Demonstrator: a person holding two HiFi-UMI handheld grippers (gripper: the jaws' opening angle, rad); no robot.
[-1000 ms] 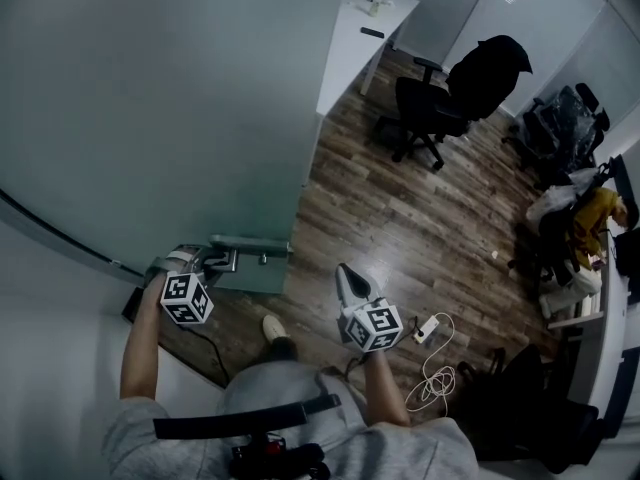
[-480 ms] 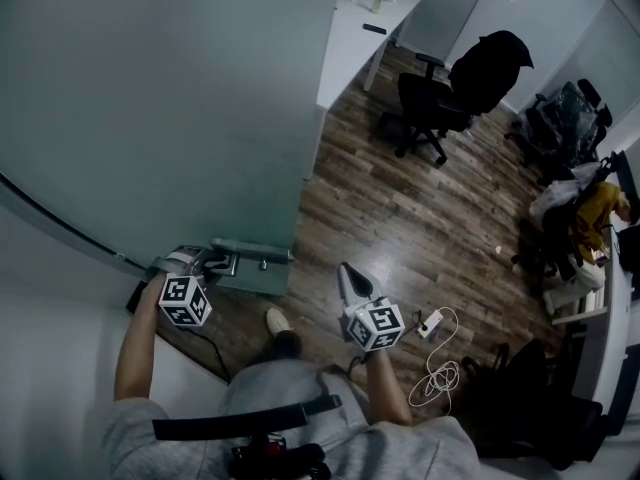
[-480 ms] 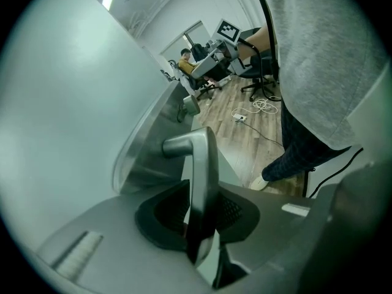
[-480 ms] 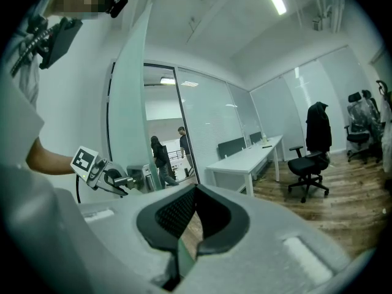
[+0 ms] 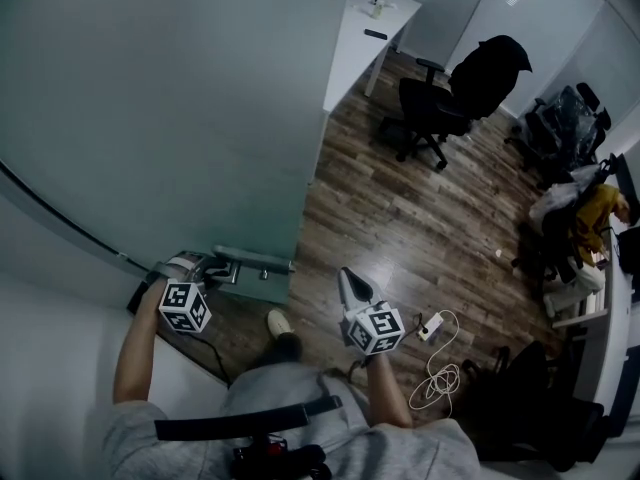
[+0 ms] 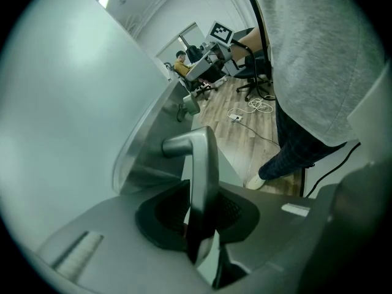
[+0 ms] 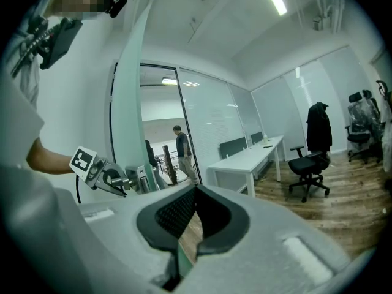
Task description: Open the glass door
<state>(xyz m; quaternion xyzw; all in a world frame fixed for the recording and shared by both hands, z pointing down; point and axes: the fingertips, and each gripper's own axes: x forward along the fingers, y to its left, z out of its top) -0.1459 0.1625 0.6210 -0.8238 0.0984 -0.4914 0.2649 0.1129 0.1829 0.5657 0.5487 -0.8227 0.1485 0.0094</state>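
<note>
The glass door (image 5: 180, 98) fills the upper left of the head view, its free edge running down over the wood floor (image 5: 400, 218) to the metal handle (image 5: 255, 260) at its lower corner. Compared with a second ago, that edge sits slightly further right across the floorboards, and the handle and my left gripper (image 5: 212, 268) lie a touch lower and closer to me. I read that as the door coming round on the pull, already partly open but with more swing still to go.

The left gripper is clenched on the handle's lever, which stands between its pads in the left gripper view. The right gripper (image 5: 352, 286) hangs over the floor well apart from the door, its jaws together on nothing.

What worries me is my own shoe (image 5: 277, 325), just beside the door's lower corner and likely in its path. A power strip (image 5: 428, 326) and a loose cable (image 5: 435, 378) lie on the floor to my right. The office chair (image 5: 450, 93) and white worktop (image 5: 365, 28) stand well clear beyond.
</note>
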